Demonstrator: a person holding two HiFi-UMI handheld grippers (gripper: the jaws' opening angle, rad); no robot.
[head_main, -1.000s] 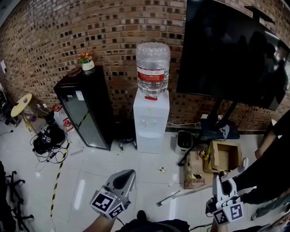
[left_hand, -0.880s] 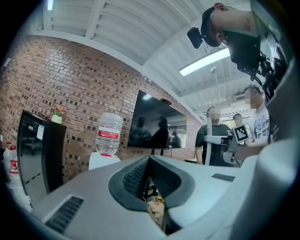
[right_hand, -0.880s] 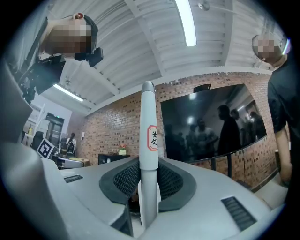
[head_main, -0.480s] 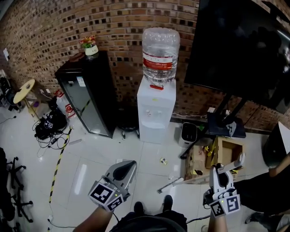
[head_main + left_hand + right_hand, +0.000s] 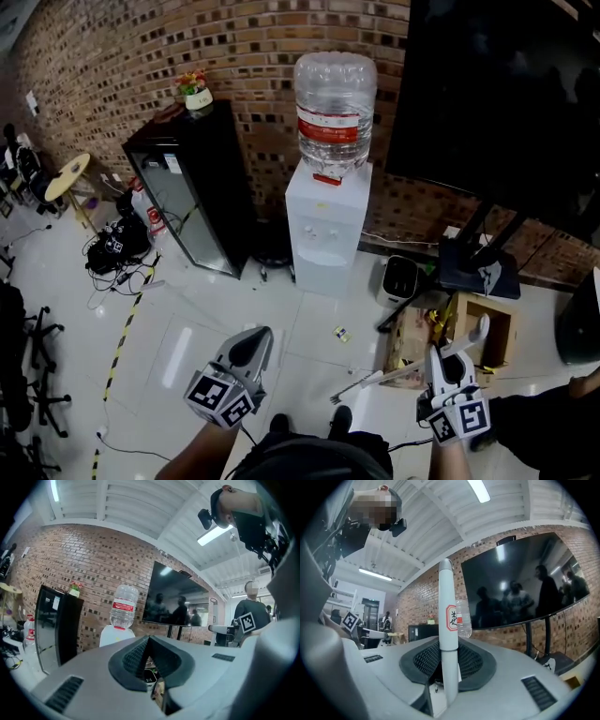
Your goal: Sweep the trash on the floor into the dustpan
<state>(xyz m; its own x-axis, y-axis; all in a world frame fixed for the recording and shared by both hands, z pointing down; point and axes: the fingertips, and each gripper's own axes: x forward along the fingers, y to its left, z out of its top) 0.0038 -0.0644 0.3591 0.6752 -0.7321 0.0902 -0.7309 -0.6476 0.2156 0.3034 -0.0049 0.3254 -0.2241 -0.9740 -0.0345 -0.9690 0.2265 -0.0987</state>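
Broom handle [image 5: 446, 606] stands clamped between right tongs [image 5: 443, 671].

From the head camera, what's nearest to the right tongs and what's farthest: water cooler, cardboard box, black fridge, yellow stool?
1. Cardboard box, just beside the right tongs that grip a white handle.
2. Water cooler, in the middle.
3. Black fridge, left of the cooler.
4. Yellow stool, far left.

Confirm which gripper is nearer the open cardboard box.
Right. The right gripper, shut on the white handle, is just left of the cardboard box; the left gripper is far off to its left.
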